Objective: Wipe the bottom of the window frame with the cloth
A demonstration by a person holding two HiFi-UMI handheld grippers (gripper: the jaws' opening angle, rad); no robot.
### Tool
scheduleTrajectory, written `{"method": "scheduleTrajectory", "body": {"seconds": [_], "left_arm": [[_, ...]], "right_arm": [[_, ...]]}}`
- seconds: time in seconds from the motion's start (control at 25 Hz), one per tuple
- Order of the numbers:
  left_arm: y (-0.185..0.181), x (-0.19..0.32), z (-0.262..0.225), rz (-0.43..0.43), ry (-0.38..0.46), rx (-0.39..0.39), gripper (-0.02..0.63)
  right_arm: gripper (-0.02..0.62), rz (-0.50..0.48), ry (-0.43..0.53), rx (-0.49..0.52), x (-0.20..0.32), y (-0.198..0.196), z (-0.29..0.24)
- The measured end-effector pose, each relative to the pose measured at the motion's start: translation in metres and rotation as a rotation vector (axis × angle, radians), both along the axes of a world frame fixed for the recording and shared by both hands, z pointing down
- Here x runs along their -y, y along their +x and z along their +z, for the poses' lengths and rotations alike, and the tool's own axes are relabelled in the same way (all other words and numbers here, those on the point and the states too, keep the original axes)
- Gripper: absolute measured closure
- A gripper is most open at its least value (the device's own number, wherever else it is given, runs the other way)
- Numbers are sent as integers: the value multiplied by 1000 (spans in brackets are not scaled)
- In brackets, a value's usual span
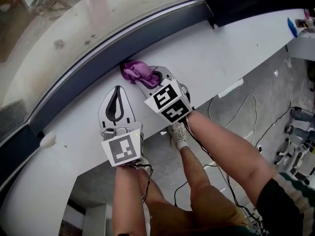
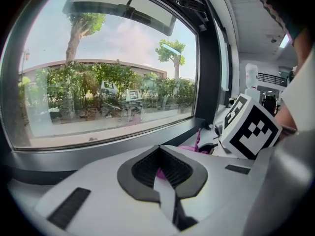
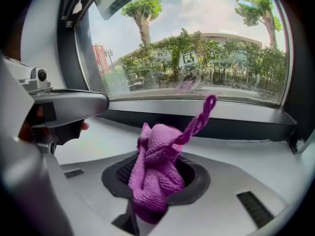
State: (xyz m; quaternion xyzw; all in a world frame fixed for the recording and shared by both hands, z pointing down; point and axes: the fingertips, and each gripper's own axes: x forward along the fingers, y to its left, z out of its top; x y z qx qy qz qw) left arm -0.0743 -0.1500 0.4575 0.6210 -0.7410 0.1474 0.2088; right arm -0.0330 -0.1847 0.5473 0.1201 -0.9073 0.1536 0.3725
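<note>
Right gripper (image 1: pixel 155 81) jaws pinched on the bunched purple cloth (image 1: pixel 137 72), one strand sticking up. The cloth sits on the white sill (image 1: pixel 216 58), right up against the dark bottom of the window frame (image 1: pixel 93 72). Left gripper (image 1: pixel 117 94) lies on the sill just beside the right one, jaw tips pressed together, nothing held. Cables (image 1: pixel 246 112) on the floor below.

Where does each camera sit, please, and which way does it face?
Head view: on the head, steeply down at the sill, left tool, right tool, forearms.
Left gripper view: on the left tool, facing the window; shut jaws show.
Right gripper view: on the right tool, facing the window; jaws clamp the cloth.
Shared: window frame.
</note>
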Motion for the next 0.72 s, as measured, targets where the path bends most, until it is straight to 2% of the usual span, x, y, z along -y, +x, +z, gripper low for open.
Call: {"method": "scheduleTrajectory", "body": {"seconds": [0.52, 0.72], "left_arm": [[56, 51, 7, 70, -6, -20, 597], [83, 83, 6, 131, 18, -21, 597]], "right_arm": [[468, 80, 36, -12, 57, 64, 0], [468, 111, 52, -21, 82, 90, 2]]}}
